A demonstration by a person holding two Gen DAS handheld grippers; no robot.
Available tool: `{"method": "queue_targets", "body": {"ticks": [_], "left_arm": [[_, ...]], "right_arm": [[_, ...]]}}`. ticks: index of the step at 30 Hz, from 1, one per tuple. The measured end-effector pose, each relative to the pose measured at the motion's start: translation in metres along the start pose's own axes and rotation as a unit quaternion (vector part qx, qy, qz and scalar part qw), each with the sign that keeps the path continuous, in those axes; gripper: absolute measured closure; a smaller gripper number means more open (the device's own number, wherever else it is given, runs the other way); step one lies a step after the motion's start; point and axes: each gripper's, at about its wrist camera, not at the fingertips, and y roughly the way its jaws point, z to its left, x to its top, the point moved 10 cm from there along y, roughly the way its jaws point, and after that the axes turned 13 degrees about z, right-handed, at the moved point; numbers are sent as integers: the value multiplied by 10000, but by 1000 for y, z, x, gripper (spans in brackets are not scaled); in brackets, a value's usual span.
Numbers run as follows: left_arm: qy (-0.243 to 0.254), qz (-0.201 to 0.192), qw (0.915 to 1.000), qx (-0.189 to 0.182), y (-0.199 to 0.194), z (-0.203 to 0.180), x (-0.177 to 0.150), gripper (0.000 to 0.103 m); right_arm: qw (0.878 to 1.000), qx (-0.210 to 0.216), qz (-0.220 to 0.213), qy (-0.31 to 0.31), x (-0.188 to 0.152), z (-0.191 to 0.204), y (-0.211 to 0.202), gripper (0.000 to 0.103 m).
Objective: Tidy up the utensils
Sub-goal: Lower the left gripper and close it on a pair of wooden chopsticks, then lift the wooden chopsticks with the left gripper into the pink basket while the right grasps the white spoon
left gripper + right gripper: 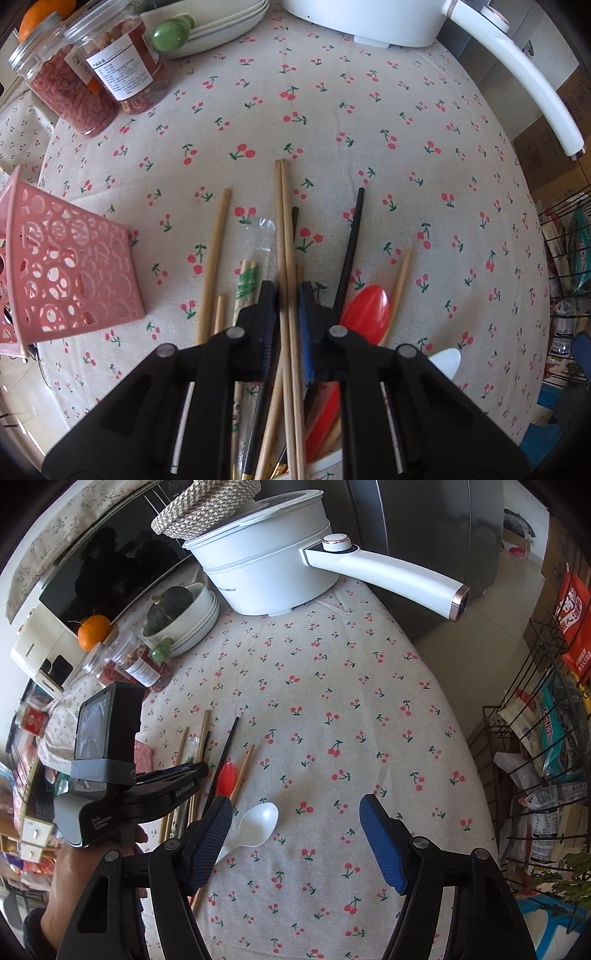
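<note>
My left gripper (287,295) pinches two chopsticks (282,221); right gripper (295,834) gapes empty. Basket (74,266) unfilled, most utensils remain.

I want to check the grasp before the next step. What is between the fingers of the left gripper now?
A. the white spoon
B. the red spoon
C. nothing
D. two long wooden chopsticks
D: in the left wrist view the left gripper is closed on the two long wooden chopsticks; the red spoon lies beside it on the cloth.

Bright daylight, soft shadows — sharp centre, fisheye-warped dark edges.
</note>
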Motion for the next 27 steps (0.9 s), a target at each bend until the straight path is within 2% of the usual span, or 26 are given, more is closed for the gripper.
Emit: {"method": "queue_targets", "body": {"ticks": [5,10,16,19,25,27], "left_arm": [[-37,-140,9998,-142,-4,0,3,93],[113,-605,9969,-487,-47,3,-17,93],[216,-1244,9873,-962,-103,28,-67,93],[270,-1582,9813,-1061,-117,37,-75,93],[278,-2306,9659,-1143,-127,71,-104,93],[194,-2242,9661,-1263,-125,79,-107,93]], "right_arm": [[10000,-1,10,26,0,-1,2,30],[9998,80,116,148,-2,-4,8,30],[9993,120,340,-5,-12,8,25,30],[9985,214,511,-25,-16,12,40,31],[9953,370,895,21,-23,14,77,47],[9947,390,947,83,-23,12,86,51]]}}
